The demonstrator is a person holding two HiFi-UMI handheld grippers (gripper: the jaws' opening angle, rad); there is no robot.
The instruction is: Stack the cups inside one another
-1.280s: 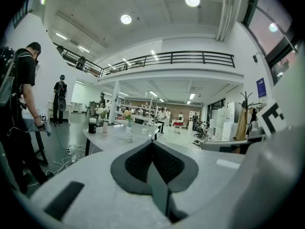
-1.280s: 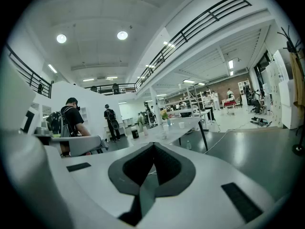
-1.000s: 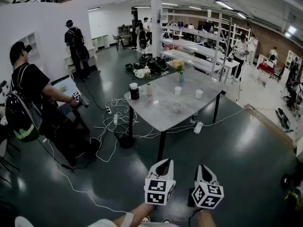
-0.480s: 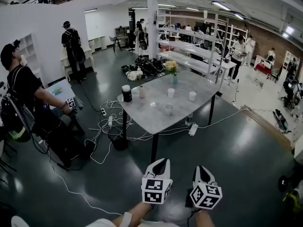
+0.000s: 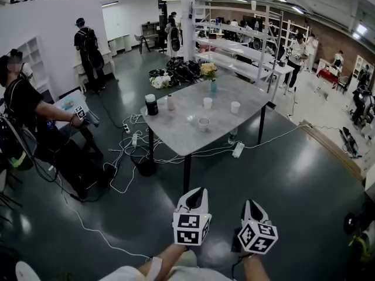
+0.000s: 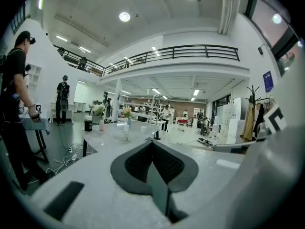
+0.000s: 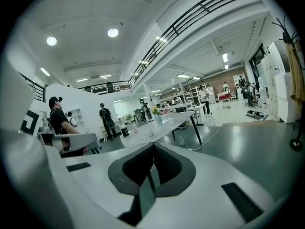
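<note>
table (image 5: 176, 130), cups (image 5: 207, 103): clearest in head view

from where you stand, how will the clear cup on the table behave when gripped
The clear cup looks small and thin, so probably light and crushable. Low and wide on the smooth table, it would likely slide, not tip.

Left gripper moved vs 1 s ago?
Yes, slightly. In the head view the left gripper has edged nearer the near corner of the table; the gap between them is smaller.
</note>
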